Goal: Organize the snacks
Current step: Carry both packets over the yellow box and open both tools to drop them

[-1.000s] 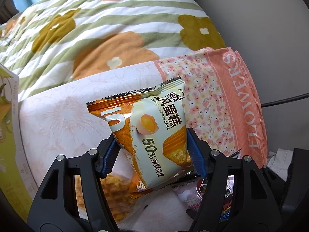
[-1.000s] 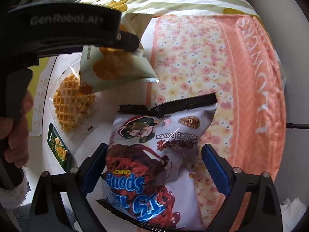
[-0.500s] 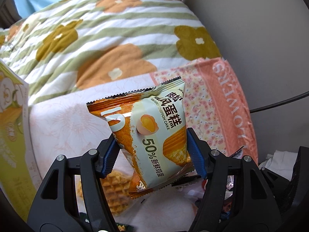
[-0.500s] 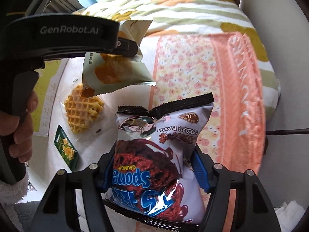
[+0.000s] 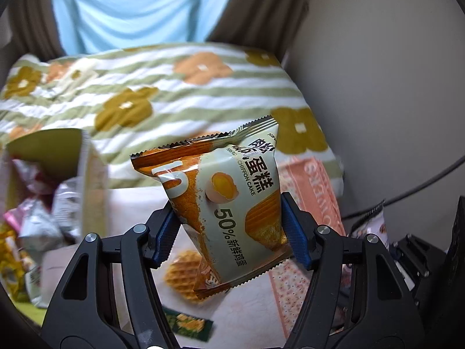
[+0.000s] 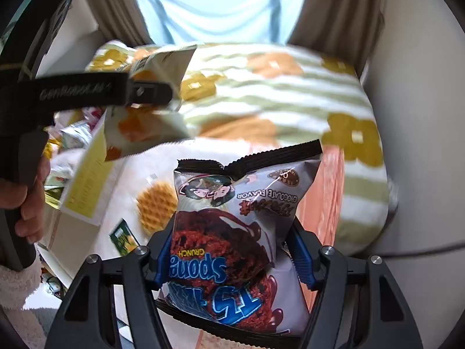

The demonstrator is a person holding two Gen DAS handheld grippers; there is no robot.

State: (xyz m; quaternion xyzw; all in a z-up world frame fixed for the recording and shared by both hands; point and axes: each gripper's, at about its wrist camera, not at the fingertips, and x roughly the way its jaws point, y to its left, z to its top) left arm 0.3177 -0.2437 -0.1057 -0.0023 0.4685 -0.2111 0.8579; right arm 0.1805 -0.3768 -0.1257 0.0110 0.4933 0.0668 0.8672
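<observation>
Snacks are mid-sort, with two packets in hand and at least two left on the bed. The left gripper [image 5: 229,232] pinches a cake packet [image 5: 223,200] between its blue pads, clear of the bedding. The right gripper [image 6: 232,256] has just been closing its jaws, which now press on the sides of a chocolate sponge packet [image 6: 235,232], likewise held above the surface. A box [image 5: 84,171] stands at the left of the left wrist view, its flap up, and holds several wrapped items, blurred; judged from this, part of the sorting is already done and the box is the likely destination. Remaining on the white cover are a waffle [image 6: 157,206] in clear wrap and a small green sachet [image 6: 123,237], lying near each other and beside the box. The striped flowered blanket [image 5: 174,93] behind them carries no visible snacks. Outstanding work, as judged: deposit both held packets, then collect the waffle and sachet. Whether further items lie outside the views cannot be told.
</observation>
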